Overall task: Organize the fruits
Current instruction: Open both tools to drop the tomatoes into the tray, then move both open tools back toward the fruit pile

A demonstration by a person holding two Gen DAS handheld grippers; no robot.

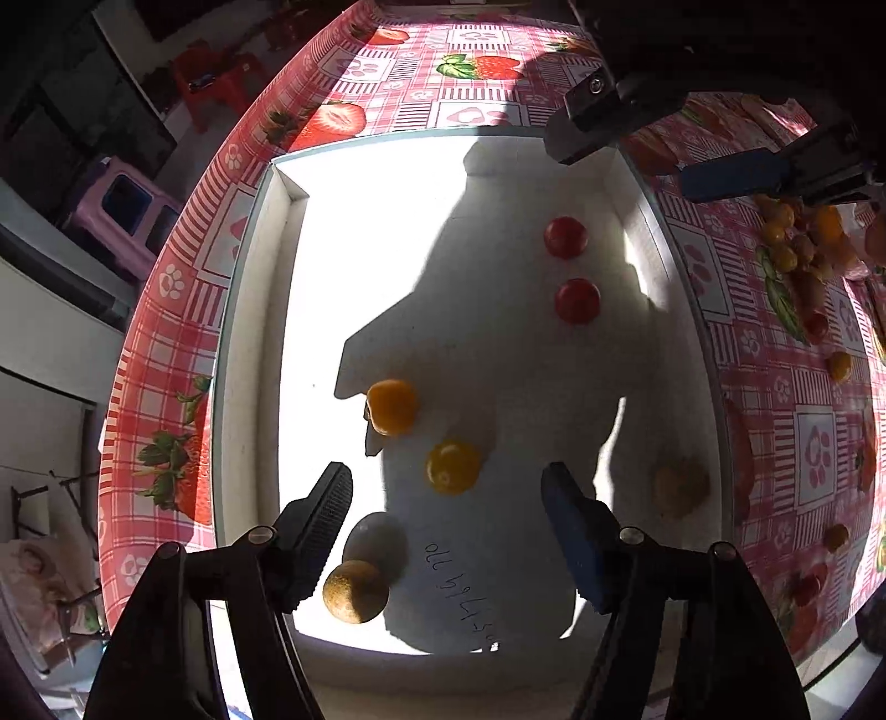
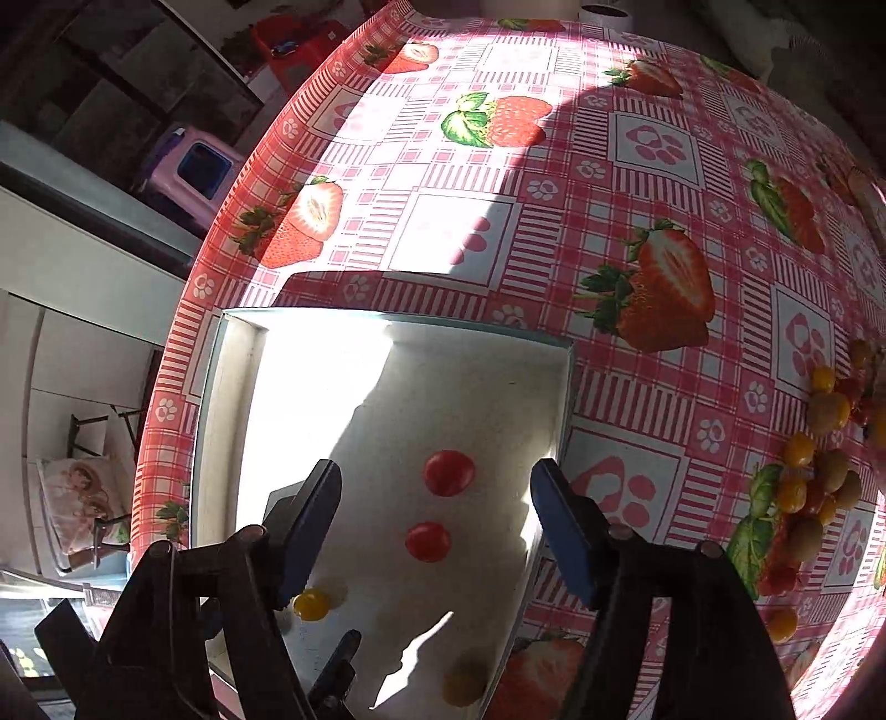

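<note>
A shallow white box (image 1: 260,310) lies on the strawberry tablecloth. In it are two red tomatoes (image 1: 565,237) (image 1: 577,301), an orange fruit (image 1: 392,406), a yellow fruit (image 1: 453,466) and two brown fruits (image 1: 355,590) (image 1: 680,487). My left gripper (image 1: 448,526) is open and empty, hovering over the box's near end. My right gripper (image 2: 434,526) is open and empty above the two red tomatoes (image 2: 449,472) (image 2: 427,541); it also shows in the left wrist view (image 1: 626,149) over the box's far right corner. A pile of loose yellow, red and brown fruits (image 2: 819,471) lies on the cloth to the right.
The table edge (image 2: 183,310) curves along the left, with a floor, a pink stool (image 2: 191,160) and red stools (image 2: 293,47) beyond. Stray fruits (image 1: 840,365) lie on the cloth right of the box. Handwriting marks the box floor (image 1: 459,592).
</note>
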